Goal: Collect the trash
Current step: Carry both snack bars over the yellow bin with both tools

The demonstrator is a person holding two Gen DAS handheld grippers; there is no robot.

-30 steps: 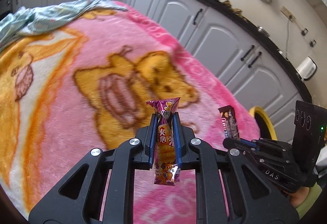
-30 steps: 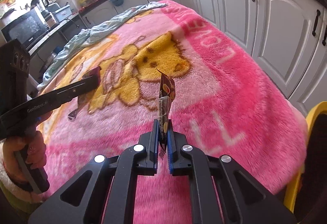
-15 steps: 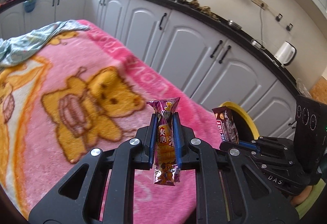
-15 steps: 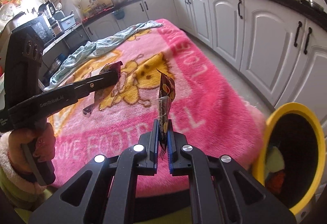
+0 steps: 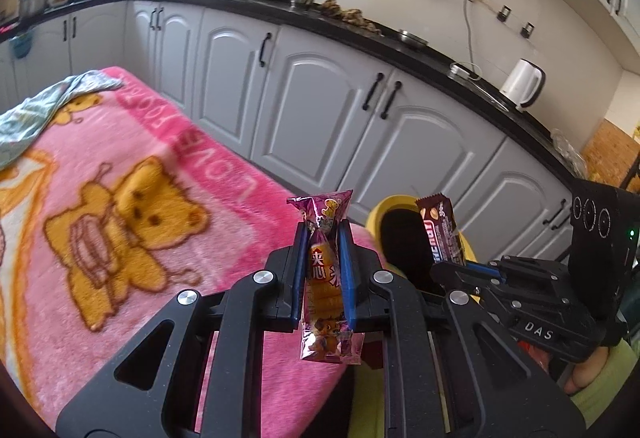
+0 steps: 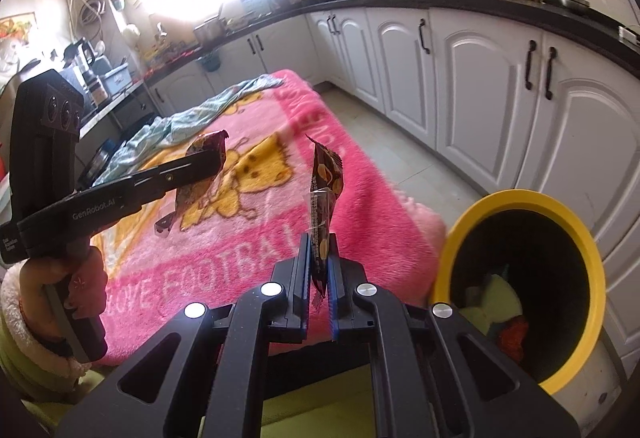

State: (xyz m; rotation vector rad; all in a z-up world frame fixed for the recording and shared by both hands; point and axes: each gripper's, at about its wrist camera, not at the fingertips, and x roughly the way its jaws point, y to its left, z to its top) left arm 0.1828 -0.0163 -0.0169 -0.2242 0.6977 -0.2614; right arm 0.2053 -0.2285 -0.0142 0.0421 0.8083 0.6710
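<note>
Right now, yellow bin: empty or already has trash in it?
Not empty. The right wrist view looks into the yellow bin: pale green and orange-red trash lies at the bottom. How full, cannot tell.

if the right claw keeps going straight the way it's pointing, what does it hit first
Probably the pink blanket near its edge; the yellow bin sits off to the right of that line. Depth is hard to judge.

Left gripper (image 5: 323,270) and right gripper (image 6: 319,276): matte black frames, blue-edged finger pads, silver screw heads. White lettering "GenRobot.AI" and "DAS" on the bodies. Person's sleeves (image 6: 18,322) green, with fleecy pink-white cuff
</note>
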